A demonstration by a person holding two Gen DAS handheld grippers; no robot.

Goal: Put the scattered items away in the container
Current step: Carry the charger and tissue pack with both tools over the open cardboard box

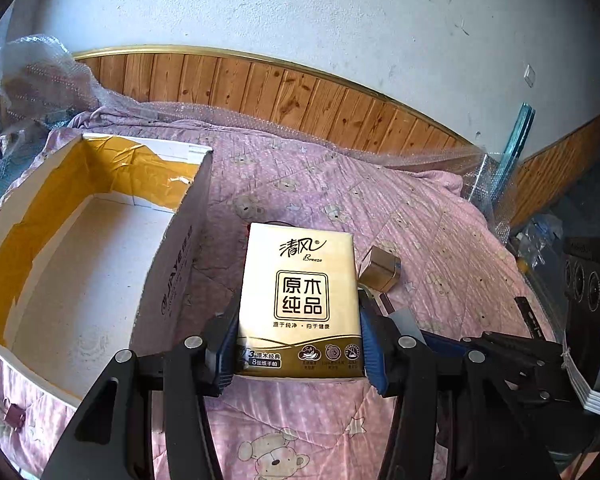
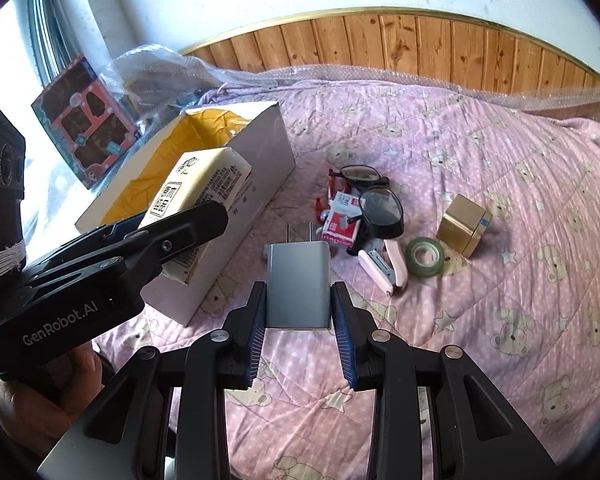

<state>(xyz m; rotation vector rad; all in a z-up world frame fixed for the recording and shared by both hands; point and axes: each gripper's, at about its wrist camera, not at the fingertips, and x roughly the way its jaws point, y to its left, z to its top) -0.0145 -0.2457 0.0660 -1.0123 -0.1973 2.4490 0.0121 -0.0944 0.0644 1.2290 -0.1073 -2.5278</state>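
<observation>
Tissue pack [image 1: 298, 300], gold and cream with printed Chinese characters, sits clamped between the blue-padded fingers of the left hand-held gripper [image 1: 298, 344]. Its long axis runs straight out along the fingers, with the label face up toward the left wrist camera and its far end pointing away. In the right wrist view the same pack [image 2: 204, 184] hangs raised beside the near wall of the cardboard box [image 2: 260, 152], tilted, its far end over the box's rim.

The grey plug adapter [image 2: 299, 284] is held between the pads of the right hand-held gripper [image 2: 299, 320], jaws closed narrowly on its two sides. Its body stands lengthwise along the fingers, and its two metal prongs point away from the camera, toward the wooden wall panelling.

The box lies on the pink bear-print quilt [image 2: 480, 200] of the bed, open at the top, with yellow tape lining its inner walls. In the left wrist view its white floor [image 1: 88, 260] is bare.

On the quilt to the right of the box lie a pair of black glasses [image 2: 374, 196], partly over a red and white small box [image 2: 340, 220], then a pink stapler [image 2: 384, 266], a roll of green tape [image 2: 425, 258] and a gold tin [image 2: 464, 224]. A purple binder clip [image 1: 14, 416] lies by the box's near corner.
</observation>
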